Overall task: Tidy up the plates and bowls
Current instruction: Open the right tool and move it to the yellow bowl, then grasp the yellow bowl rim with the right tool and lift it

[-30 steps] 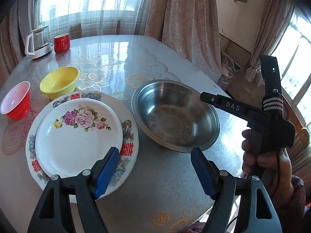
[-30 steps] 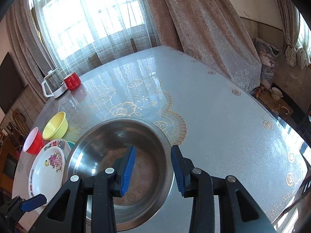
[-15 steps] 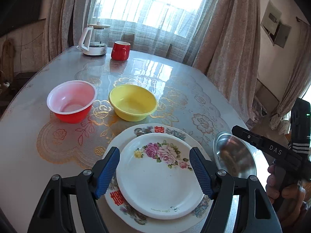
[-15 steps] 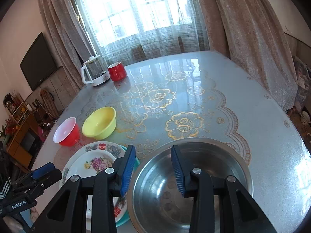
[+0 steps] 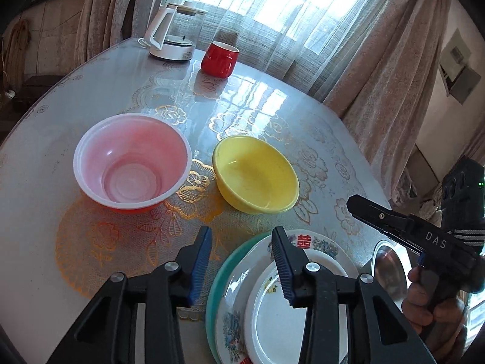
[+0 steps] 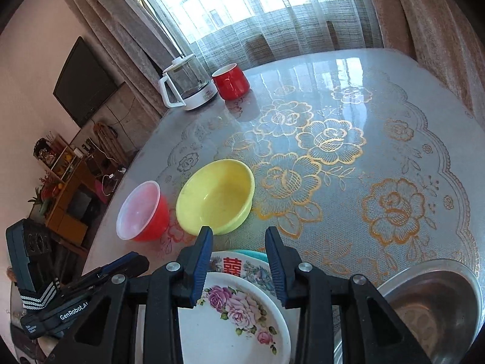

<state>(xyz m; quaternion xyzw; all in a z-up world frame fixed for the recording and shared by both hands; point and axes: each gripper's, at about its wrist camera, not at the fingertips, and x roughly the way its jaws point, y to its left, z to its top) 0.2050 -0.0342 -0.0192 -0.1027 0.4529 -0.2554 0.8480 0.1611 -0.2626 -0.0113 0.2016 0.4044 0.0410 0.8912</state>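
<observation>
Glossy lace-patterned surface [image 6: 379, 127], curtained window [image 6: 257, 3] at twelve o'clock; left gripper [image 5: 239, 257] jaws, just narrowed, and right gripper [image 6: 238, 257] jaws part-spread, empty.

A red mug [image 5: 220, 59] stands just beside a white-handled glass kettle [image 5: 172, 38] at the far edge of the lace-patterned table [image 6: 379, 127], sheer curtains [image 6: 272, 9] behind them

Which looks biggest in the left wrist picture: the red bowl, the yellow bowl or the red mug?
Largest to smallest, as they look:
1. red bowl
2. yellow bowl, close behind; it sits about as near, so the two could be alike
3. red mug, smallest, but farthest from the camera
</observation>
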